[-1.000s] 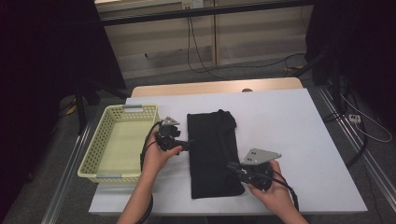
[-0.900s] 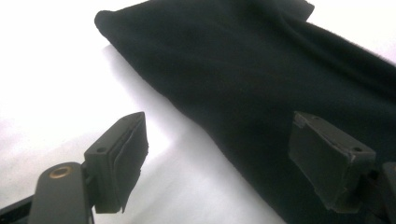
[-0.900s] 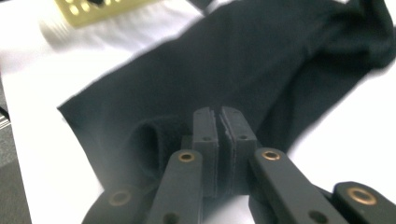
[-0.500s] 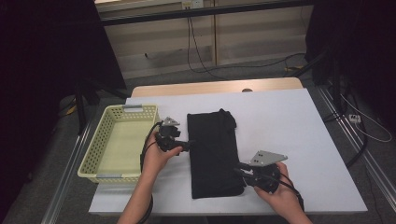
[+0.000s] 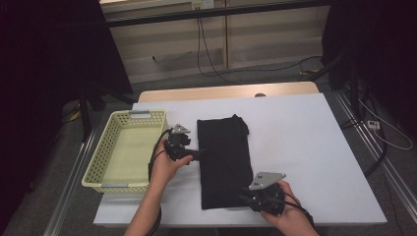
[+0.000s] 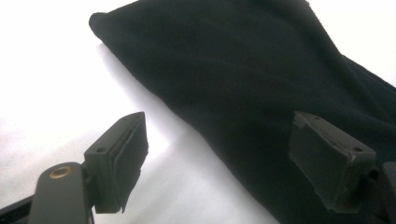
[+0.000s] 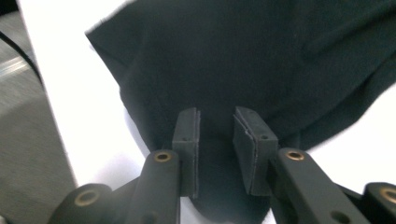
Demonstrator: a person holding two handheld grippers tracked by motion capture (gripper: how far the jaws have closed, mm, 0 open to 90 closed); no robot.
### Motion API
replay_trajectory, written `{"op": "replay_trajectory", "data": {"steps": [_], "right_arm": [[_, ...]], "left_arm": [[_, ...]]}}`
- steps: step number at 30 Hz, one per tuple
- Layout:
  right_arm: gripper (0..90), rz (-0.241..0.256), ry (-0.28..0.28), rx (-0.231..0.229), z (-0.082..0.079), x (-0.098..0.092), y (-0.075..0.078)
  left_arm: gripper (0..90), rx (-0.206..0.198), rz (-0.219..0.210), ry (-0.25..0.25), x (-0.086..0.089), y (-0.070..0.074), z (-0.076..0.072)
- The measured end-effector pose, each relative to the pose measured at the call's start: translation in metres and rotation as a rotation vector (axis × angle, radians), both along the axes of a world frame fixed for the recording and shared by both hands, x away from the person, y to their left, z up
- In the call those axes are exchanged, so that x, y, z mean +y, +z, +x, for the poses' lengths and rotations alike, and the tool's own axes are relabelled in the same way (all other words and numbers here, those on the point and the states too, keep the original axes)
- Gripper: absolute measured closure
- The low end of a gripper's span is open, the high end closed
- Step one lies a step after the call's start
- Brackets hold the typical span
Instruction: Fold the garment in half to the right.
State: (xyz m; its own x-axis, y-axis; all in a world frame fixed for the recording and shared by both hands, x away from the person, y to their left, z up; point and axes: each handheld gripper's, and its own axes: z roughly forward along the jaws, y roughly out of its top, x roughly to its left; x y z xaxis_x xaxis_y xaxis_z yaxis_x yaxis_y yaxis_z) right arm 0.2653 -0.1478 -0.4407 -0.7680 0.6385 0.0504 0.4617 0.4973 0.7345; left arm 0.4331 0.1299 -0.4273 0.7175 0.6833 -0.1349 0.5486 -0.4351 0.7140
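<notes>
Soft, light, floppy black cloth (image 5: 224, 160): left gripper (image 6: 224, 163) agape at its basket-side edge, right gripper (image 7: 217, 149) half-closed astride its near corner, best pinched there.

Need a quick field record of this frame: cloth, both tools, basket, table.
cloth: black cloth, folded, flat on the table
left tool: left tool open, jaws wide, at the cloth's left edge
right tool: right tool jaws narrowly apart around the cloth's near corner, not fully closed
basket: yellow basket, left of the cloth, nothing in it
table: white table
</notes>
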Motion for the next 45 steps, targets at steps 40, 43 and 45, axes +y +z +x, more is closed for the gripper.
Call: {"op": "replay_trajectory", "data": {"steps": [40,43,45], "right_arm": [[54.5,0.031,-0.349,-0.088,0.184,0.0,0.011],[61.4,-0.018,-0.364,-0.081,0.192,0.004,0.003],[72.9,-0.029,-0.392,-0.081,0.196,0.001,-0.001]], "left_arm": [[19.7,0.007,0.008,-0.016,-0.002,-0.002,0.0],[19.8,0.001,0.007,-0.011,-0.002,-0.003,0.0],[19.7,-0.002,0.016,-0.013,-0.003,-0.004,0.0]]}}
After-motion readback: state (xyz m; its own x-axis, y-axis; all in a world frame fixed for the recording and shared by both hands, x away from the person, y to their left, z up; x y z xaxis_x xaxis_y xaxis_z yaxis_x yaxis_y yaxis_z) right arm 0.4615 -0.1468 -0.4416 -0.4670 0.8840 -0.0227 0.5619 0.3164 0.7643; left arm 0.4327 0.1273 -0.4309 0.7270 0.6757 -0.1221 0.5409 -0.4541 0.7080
